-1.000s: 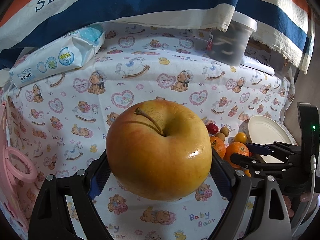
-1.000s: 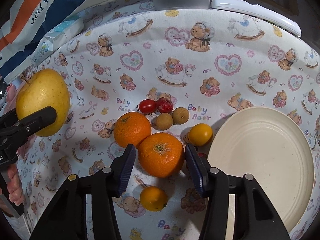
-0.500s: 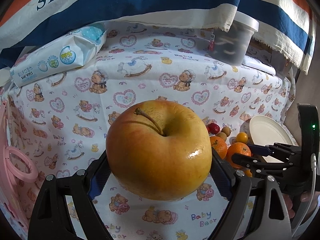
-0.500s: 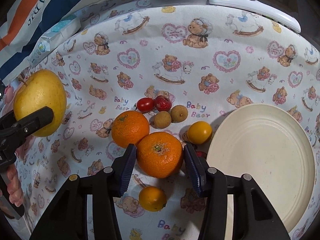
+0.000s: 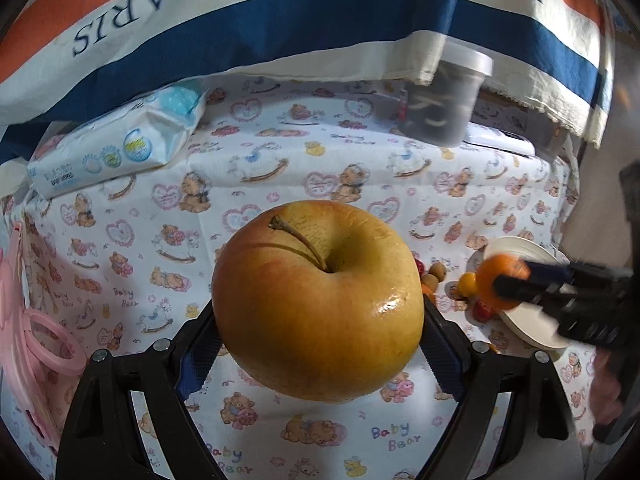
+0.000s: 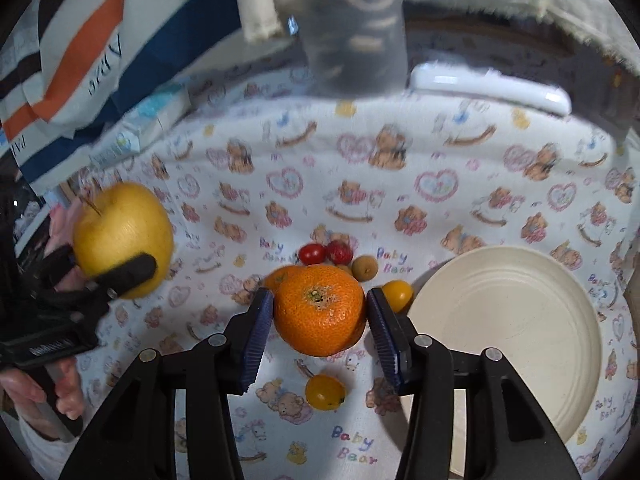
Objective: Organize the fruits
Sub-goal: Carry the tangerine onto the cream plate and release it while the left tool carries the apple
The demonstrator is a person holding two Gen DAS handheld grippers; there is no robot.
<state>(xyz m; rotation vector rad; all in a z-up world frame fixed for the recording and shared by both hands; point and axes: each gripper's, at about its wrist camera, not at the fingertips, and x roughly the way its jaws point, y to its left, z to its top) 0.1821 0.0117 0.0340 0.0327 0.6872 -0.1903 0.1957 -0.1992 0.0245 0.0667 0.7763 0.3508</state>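
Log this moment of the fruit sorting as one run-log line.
left gripper: shut on large yellow apple | right gripper: shut on big round orange, lifted | round cream plate: empty

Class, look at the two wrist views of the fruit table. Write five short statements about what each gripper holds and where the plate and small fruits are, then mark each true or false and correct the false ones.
1. The left gripper holds a large yellow apple. True.
2. The right gripper is empty. False: it is shut on an orange.
3. The cream plate already carries fruit. False: nothing lies on it.
4. A small yellow fruit lies on the cloth below the held orange. True.
5. The red cherry tomato sits on the plate. False: it lies on the bear-print cloth, beside the other small fruits.
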